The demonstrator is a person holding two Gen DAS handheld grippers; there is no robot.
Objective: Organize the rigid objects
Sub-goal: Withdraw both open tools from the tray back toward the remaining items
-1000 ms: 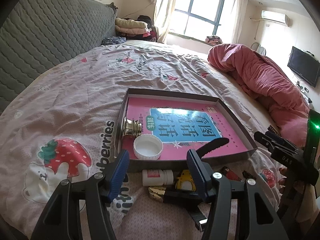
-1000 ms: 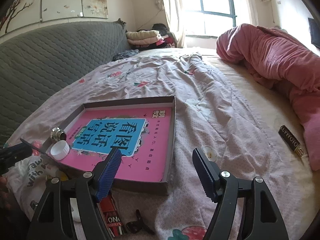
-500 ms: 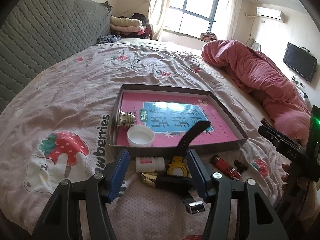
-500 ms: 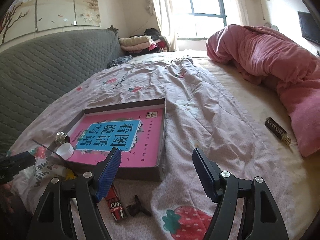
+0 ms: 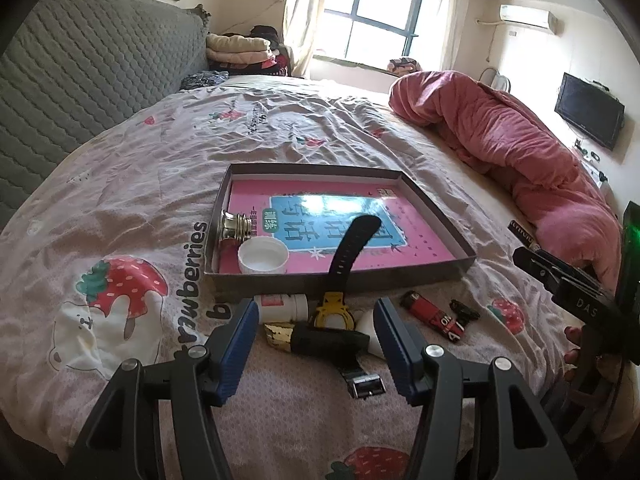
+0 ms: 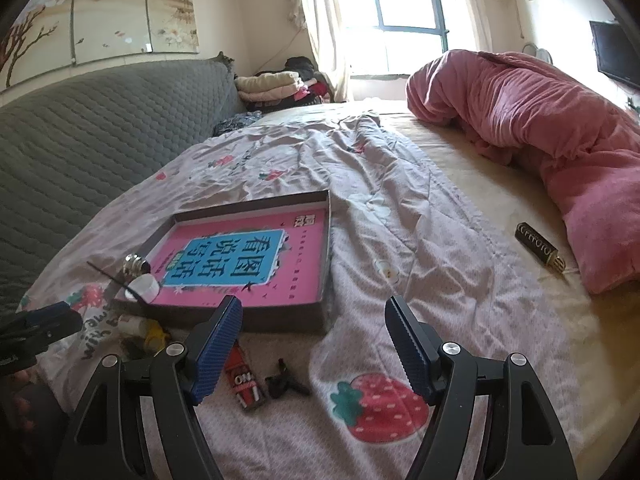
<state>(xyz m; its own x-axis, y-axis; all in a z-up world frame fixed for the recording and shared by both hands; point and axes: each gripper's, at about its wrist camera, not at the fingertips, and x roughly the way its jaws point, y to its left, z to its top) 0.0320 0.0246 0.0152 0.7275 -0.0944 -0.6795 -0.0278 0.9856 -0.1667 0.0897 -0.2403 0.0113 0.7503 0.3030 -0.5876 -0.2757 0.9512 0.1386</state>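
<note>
A bed covered with a pale strawberry-print quilt carries everything here, and on it lies a shallow grey cardboard tray with a pink printed floor, already holding a shiny brass-coloured metal fitting and a white round plastic lid in its near left corner. The loose rigid things lie in a row on the quilt just in front of the tray's near wall: a yellow-cased wristwatch with a black strap whose upper strap leans up over the tray wall, a black tube with a gold end, a small white pill bottle with a red label, a red lighter and a small black clip. The left gripper hangs directly over the tube and watch, jaws spread wide with nothing pinched; the tube's long axis runs crosswise to the jaws, so a grasp would want the wrist rolled. The right gripper, jaws likewise spread and empty, is nearer the lighter and clip. A dark patterned stick lies well apart by the pink blanket.
</note>
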